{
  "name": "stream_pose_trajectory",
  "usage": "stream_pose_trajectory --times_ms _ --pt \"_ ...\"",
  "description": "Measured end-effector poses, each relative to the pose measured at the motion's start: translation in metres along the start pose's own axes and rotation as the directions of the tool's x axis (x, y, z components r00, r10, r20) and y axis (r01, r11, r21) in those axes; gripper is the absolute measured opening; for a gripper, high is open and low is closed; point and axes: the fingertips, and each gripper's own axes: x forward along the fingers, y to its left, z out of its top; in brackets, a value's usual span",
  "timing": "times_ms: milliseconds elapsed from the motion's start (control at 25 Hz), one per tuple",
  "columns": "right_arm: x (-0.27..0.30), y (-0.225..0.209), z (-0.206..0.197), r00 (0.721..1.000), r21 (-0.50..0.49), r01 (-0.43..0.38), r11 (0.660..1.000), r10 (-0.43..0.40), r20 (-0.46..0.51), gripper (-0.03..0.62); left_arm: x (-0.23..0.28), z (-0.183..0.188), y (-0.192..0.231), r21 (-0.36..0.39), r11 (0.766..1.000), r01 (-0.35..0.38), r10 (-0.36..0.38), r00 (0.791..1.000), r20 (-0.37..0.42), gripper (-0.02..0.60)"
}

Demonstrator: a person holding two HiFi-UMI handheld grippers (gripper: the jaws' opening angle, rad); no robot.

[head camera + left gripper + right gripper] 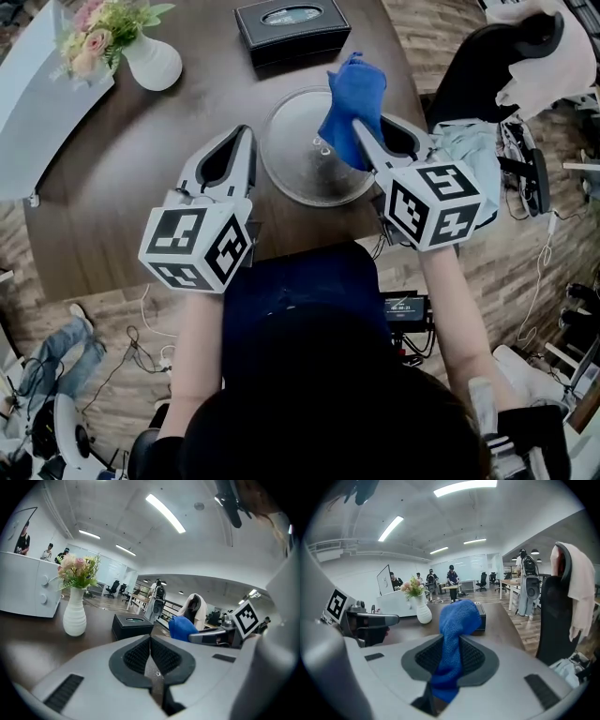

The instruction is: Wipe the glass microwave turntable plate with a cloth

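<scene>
1. In the middle of the dark round table [131,159]: the glass plate [295,169], lying flat, round and see-through.
2. Over the far right side of the plate: the right gripper [362,133], jaws squeezed shut on a blue cloth [354,94].
3. Bunched up in a lump past the jaw tips, with a bit more poking out behind the pads. Can't tell if the cloth touches the glass.
4. Just left of the plate, over bare table: the left gripper [246,133], jaws pressed together with nothing between them.
5. Side by side and pointing the same way, away from the person, with the plate between the two tips.
6. At the far left of the table: a white vase [155,64] full of pink flowers [94,33].
7. Behind the plate, at the far edge: a black box [292,30] with an oval hole on top.
8. Off to the right, on the wood floor: a black chair [487,66] with a pale cloth draped over its back.
</scene>
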Motion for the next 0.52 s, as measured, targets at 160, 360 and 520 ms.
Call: stream_pose_trajectory --times_ms 160,360,520 --pt "0.000 -0.003 -0.006 1.000 0.012 0.015 1.000 -0.015 -0.005 0.077 -0.002 -0.001 0.001 0.024 1.000 0.000 0.000 1.000 0.002 0.003" --pt "-0.006 -0.013 -0.010 0.999 0.016 0.039 0.999 -0.039 -0.005 0.077 -0.001 -0.003 -0.002 0.034 0.999 -0.006 0.006 1.000 0.000 0.003" --pt "-0.012 -0.016 -0.012 0.999 0.021 0.045 0.999 -0.045 -0.006 0.077 -0.004 -0.006 -0.003 0.027 0.999 -0.016 0.016 1.000 -0.003 0.003"
